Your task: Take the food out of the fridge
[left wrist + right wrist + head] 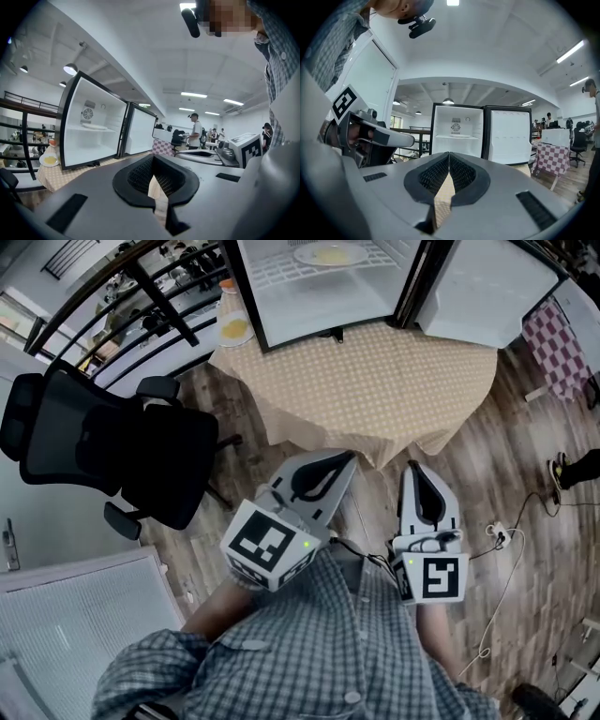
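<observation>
Left gripper [345, 461] and right gripper [413, 470] are pressed together, empty, short of the counter [375, 390]. Jaws are best spread before the plate [302, 255] on the fridge [309, 307] shelf is approached level.

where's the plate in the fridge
Top centre of the head view, the plate sits on the shelf of the open fridge, on the table.

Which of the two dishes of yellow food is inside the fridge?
The plate on the shelf inside the fridge; the other dish sits outside on the tablecloth, left of the fridge.
</observation>
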A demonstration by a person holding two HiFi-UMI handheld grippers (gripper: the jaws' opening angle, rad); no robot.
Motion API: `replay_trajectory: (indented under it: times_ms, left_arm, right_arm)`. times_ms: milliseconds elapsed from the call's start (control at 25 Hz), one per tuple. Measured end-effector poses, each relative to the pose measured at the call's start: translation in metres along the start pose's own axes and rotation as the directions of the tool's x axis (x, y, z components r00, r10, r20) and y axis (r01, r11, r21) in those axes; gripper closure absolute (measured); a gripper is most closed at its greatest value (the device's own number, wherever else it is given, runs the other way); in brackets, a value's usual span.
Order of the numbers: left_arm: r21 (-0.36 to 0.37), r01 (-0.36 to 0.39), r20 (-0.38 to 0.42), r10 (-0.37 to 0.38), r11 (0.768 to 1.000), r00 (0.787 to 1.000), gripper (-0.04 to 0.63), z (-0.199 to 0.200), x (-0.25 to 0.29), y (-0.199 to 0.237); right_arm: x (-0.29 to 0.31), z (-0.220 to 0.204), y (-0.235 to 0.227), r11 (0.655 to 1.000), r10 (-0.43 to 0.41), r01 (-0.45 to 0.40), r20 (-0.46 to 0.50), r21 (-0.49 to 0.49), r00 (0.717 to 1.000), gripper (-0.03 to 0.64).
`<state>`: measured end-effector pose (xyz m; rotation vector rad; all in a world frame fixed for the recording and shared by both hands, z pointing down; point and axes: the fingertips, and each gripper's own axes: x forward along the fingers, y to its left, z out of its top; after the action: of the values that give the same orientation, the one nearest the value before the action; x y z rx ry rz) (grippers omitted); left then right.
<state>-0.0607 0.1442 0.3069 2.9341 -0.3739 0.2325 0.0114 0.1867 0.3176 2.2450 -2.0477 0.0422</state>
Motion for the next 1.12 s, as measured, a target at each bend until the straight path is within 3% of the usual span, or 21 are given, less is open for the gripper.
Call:
replay_trajectory:
  times_ms: [360, 720, 1120]
  left_arm:
    - [0.011, -0.023, -0.017, 0.023, 1.0, 1.0, 0.589, 0.002, 0.036, 0.021]
    - [0.006, 0.023, -0.018, -0.022, 1.0, 1.0, 0.589, 0.026, 0.099, 0.057]
    - [-0.012, 0.005, -0.002, -0.005, 1.0, 1.0, 0.589, 0.049, 0.144, 0.12]
  right_arm:
    - [0.026, -0.008, -0.036, 1.0, -0.02, 0.02, -0.006, 0.013, 1.0, 0.607]
    - [0.079, 0.003, -0.073, 0.999, -0.046, 0.046, -0.02, 0.003, 0.999, 0.607]
    - [0.155, 0.012, -0.099, 0.999, -0.034, 0.034, -0.03, -0.01, 0.999, 0.607]
